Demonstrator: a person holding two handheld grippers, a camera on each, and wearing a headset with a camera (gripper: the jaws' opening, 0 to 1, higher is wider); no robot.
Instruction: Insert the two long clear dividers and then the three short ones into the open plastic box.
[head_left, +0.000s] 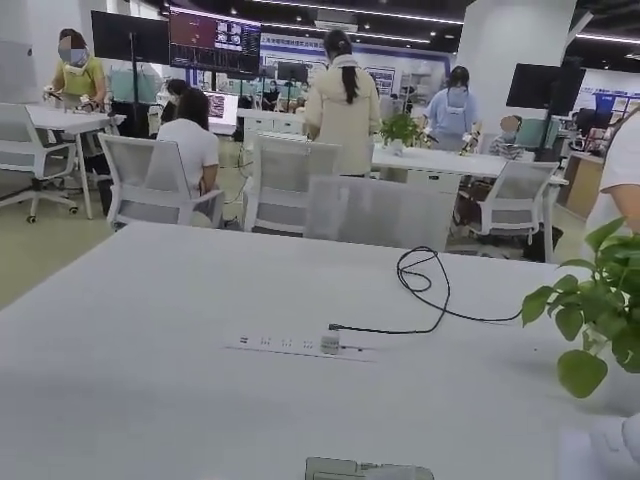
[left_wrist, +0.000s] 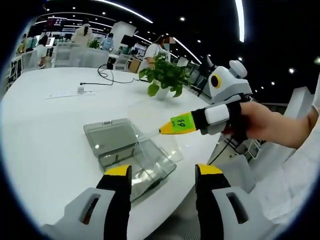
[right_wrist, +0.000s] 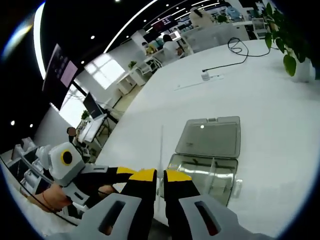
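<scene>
The left gripper (left_wrist: 164, 172) hangs spread and empty over the open plastic box (left_wrist: 112, 159) at the table's (head_left: 150, 380) near edge, probably ready to steady it; the right gripper (right_wrist: 160, 176) pinches a thin clear divider (right_wrist: 161, 142) above the box, seemingly lining up a slot; the cable (head_left: 430, 290) and plant (head_left: 595, 310) sit well behind, obstructing nothing.

A black cable (head_left: 440, 290) loops over the white worktop (head_left: 150, 350) to a small white plug (head_left: 331, 344) on a flat socket strip (head_left: 285, 345), a leafy potted plant (head_left: 600, 310) stands at its right edge, and white chairs (head_left: 150, 180) stand beyond.
</scene>
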